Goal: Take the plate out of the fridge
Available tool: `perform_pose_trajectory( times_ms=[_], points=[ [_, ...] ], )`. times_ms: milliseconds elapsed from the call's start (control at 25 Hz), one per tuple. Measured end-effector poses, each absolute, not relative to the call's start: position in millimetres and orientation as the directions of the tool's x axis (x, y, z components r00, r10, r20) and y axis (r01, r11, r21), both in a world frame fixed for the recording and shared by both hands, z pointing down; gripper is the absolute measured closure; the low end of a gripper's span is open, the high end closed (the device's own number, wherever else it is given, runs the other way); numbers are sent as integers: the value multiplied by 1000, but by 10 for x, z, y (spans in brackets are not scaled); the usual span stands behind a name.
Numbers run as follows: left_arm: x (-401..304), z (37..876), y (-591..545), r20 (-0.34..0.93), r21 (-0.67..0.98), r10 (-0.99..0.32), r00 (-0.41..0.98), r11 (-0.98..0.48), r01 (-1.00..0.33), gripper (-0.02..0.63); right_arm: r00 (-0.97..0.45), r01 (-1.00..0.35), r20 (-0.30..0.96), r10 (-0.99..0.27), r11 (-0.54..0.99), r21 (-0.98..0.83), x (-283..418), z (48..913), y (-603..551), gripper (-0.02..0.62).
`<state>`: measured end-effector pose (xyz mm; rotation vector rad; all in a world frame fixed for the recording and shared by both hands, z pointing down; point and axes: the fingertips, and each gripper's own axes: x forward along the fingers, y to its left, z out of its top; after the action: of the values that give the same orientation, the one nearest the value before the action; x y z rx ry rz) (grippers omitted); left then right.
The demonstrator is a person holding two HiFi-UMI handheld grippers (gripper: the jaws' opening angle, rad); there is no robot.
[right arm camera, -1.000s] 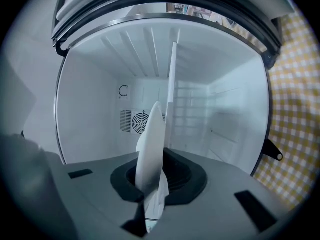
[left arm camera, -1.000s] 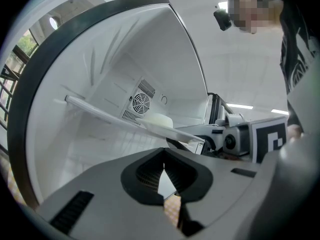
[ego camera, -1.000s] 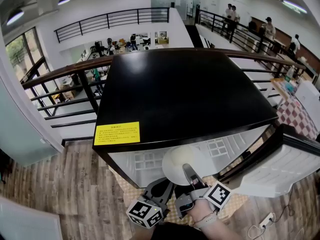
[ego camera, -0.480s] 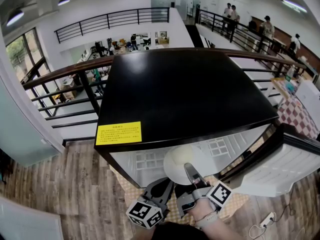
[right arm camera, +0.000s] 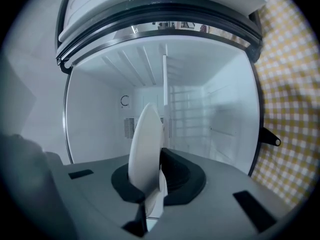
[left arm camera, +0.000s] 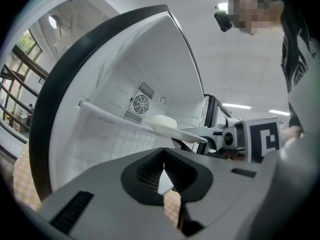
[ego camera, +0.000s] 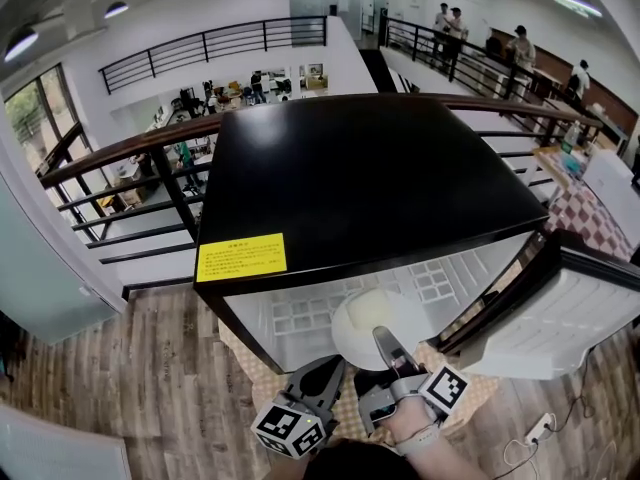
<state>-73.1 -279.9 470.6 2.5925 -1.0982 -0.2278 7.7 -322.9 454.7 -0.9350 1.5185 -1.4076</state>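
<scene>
One white plate (ego camera: 372, 318) is clamped by the right hand-held gripper (ego camera: 382, 340) at the open fridge (ego camera: 370, 178), whose door (ego camera: 570, 318) is swung right; the left hand-held gripper (ego camera: 324, 370) is closed, empty.

A brown-topped railing with black metal bars (ego camera: 120, 150) edges the mezzanine. On its near side lie grey-brown wooden floor planks (ego camera: 120, 368) and a yellow-and-white checked mat (right arm camera: 295, 94). Beyond it, several people (ego camera: 447, 18) stand on a far walkway.
</scene>
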Motion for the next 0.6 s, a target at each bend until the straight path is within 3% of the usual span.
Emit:
perform_pose_trajectory(
  times_ms=[600],
  points=[
    [-708, 4826, -2584, -11, 351, -687, 727, -683, -641, 598, -342, 24, -116, -932, 115, -993, 171, 4593, -2905, 554]
  ],
)
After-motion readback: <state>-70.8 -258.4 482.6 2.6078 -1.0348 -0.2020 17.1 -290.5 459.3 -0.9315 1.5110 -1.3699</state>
